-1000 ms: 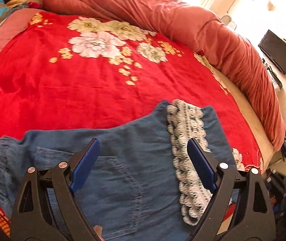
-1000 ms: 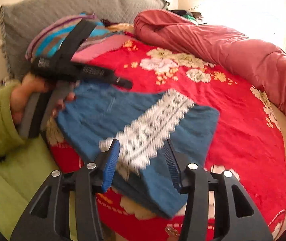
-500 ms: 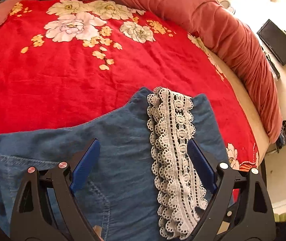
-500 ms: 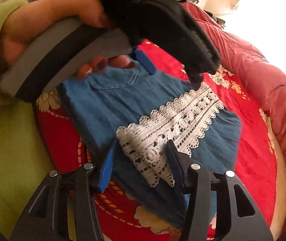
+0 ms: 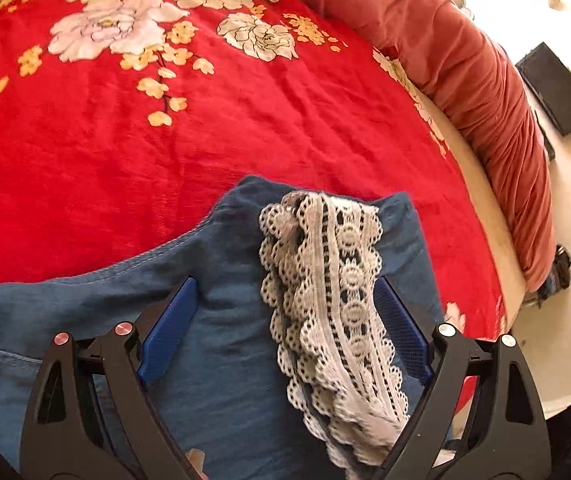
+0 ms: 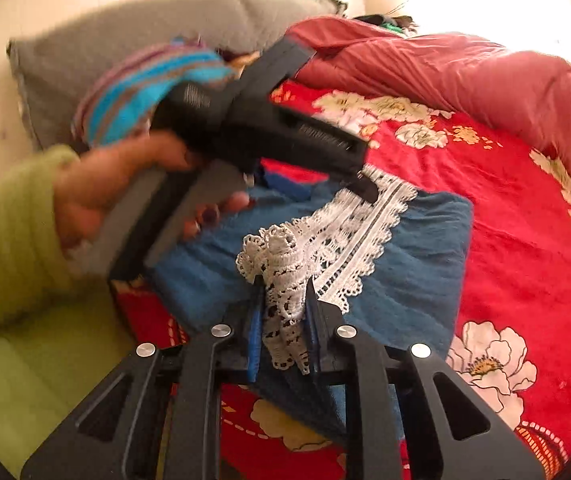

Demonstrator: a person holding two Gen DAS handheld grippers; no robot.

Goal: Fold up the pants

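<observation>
Blue denim pants [image 5: 225,360] lie folded on the red bedspread, with a white lace trim [image 5: 349,300] running along one leg. My left gripper [image 5: 285,284] hovers open just above the denim, its blue pads [image 5: 165,328] spread either side of the lace and cloth. From the right wrist the pants [image 6: 417,248] show near the bed's front edge. My right gripper [image 6: 284,284] is closing, and its pads pinch the near end of the lace trim [image 6: 285,308], which bunches up between them. A hand [image 6: 97,184] in a green sleeve holds the left gripper over the pants.
The red flowered bedspread [image 5: 165,152] stretches beyond the pants. A rolled red quilt [image 5: 485,92] lines the far and right side, with the bed edge and floor beyond it. A grey pillow [image 6: 125,40] and a striped cloth [image 6: 145,84] sit at the head.
The right jaws have closed on the near end of the lace and bunched it up. The left gripper has moved along the pants toward the hem end, still open.
</observation>
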